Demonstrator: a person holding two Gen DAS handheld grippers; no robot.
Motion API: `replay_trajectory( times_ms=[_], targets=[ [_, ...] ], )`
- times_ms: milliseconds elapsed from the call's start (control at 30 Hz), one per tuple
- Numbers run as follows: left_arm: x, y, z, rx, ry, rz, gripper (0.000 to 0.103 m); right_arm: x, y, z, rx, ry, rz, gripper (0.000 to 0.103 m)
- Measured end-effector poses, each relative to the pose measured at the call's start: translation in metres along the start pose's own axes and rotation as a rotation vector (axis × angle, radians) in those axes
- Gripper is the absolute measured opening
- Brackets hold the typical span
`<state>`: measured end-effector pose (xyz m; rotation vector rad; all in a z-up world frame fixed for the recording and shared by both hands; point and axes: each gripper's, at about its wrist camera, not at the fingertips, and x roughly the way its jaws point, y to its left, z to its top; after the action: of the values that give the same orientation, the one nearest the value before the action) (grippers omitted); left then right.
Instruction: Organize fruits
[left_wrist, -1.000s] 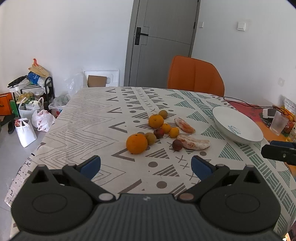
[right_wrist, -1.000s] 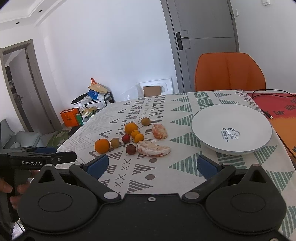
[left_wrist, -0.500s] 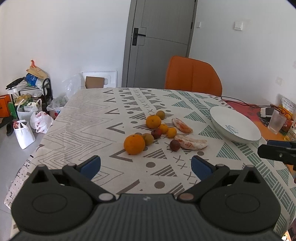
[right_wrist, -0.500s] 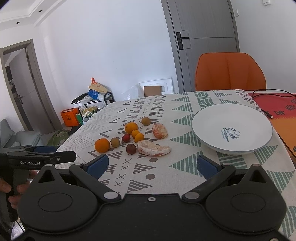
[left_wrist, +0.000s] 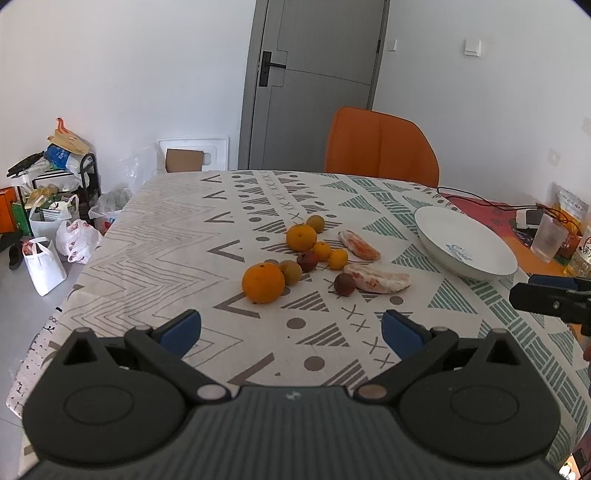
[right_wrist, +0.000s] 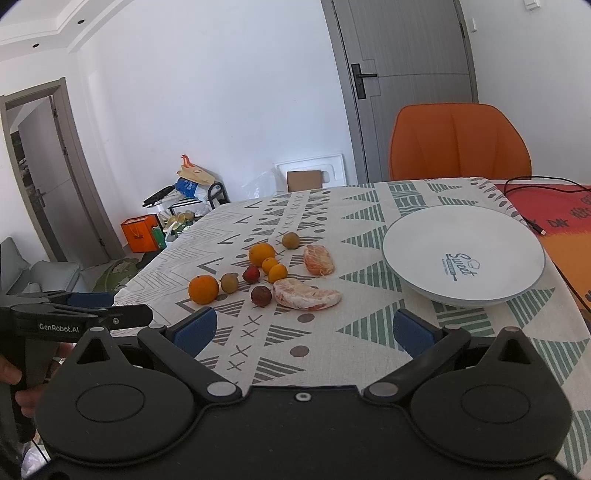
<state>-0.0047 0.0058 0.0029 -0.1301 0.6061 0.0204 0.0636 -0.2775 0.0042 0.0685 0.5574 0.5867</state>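
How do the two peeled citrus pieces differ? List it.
The nearer peeled piece is longer and lies crosswise, right beside the dark red fruit; the farther peeled piece is shorter, rounder and deeper orange, lying apart from the other fruit. Both rest on the tablecloth, outside the white bowl.

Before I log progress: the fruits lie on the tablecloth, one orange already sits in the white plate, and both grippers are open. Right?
Not quite. The white plate holds nothing, as the right wrist view shows; both oranges lie on the tablecloth. Everything else holds.

Black plastic grippers, blue-padded fingers (right_wrist: 194, 328), silver pivot screws, white "GenRobot.AI" lettering.
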Motion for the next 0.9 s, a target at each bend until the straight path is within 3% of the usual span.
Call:
replay_trajectory(
  times_ms=[567,900],
  targets=[
    [0.000,0.000,0.001,-0.003,-0.009,0.000,0.103,0.002,-0.002,-0.002,0.020,0.013,0.033,0.103],
    [0.011,0.007,0.000,-0.005,-0.019,-0.003,0.103,0.013,-0.002,-0.006,0.004,0.007,0.009,0.103]
  ],
)
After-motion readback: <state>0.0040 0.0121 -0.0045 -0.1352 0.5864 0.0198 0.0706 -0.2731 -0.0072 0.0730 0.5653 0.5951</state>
